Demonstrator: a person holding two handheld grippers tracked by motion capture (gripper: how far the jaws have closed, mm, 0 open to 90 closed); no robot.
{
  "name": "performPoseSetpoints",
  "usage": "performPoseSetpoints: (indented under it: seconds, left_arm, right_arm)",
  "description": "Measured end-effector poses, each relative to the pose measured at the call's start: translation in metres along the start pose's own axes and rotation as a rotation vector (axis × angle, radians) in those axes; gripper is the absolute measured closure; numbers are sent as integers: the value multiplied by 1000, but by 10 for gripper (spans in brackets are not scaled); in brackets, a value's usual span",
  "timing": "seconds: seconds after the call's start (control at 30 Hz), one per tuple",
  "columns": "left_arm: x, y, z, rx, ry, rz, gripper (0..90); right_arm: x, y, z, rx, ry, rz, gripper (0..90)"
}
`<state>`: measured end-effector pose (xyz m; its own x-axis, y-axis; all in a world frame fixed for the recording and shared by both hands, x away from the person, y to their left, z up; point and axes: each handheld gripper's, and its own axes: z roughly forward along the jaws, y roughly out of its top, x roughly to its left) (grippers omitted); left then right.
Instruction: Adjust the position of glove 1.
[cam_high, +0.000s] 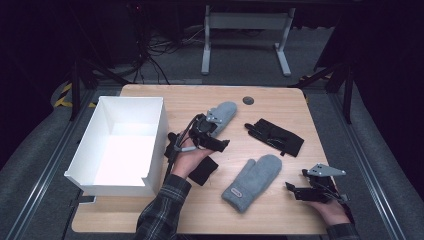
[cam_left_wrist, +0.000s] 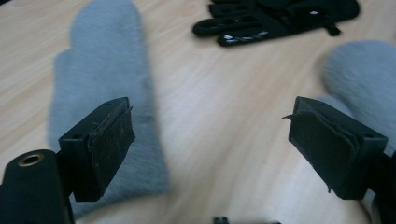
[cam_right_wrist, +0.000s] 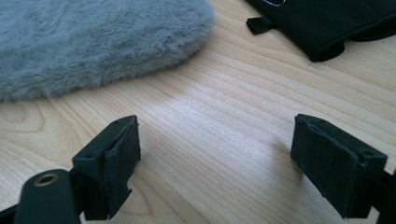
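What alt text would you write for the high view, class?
A person's hands hold open tongs, left and right, over a wooden table with two grey mittens, black gloves, and an empty white box at the left.

Light falls from above onto the pale table (cam_high: 280, 210), while the floor and surroundings sink into near-black. The white box (cam_high: 150, 125) glares, its inside washed out. In the left gripper view the grey mitten (cam_left_wrist: 102, 74) is smeared by blur; the right gripper view has a bright sheen on the wood.
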<state>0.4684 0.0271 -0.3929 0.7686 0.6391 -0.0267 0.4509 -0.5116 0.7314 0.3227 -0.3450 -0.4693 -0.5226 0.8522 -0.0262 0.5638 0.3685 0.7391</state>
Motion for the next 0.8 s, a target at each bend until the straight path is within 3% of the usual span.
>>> performPoseSetpoints:
  seconds: [0.33, 0.37, 0.47, 0.63, 0.7, 0.8]
  left_arm:
    - [35, 13, 29, 3, 52, -73, 219]
    - [44, 14, 35, 16, 54, -84, 243]
    - [53, 15, 41, 40, 66, -91, 284]
    - [63, 15, 48, 46, 69, -105, 352]
    - [68, 13, 53, 45, 61, -134, 375]
    - [74, 12, 59, 51, 56, -145, 403]
  right_arm:
    - [0, 0, 0, 0, 0, 0, 162]
    - [0, 0, 0, 0, 0, 0, 162]
    - [0, 0, 0, 0, 0, 0, 163]
    - [0, 0, 0, 0, 0, 0, 163]
    - [0, 0, 0, 0, 0, 0, 163]
    - [0, 0, 0, 0, 0, 0, 163]
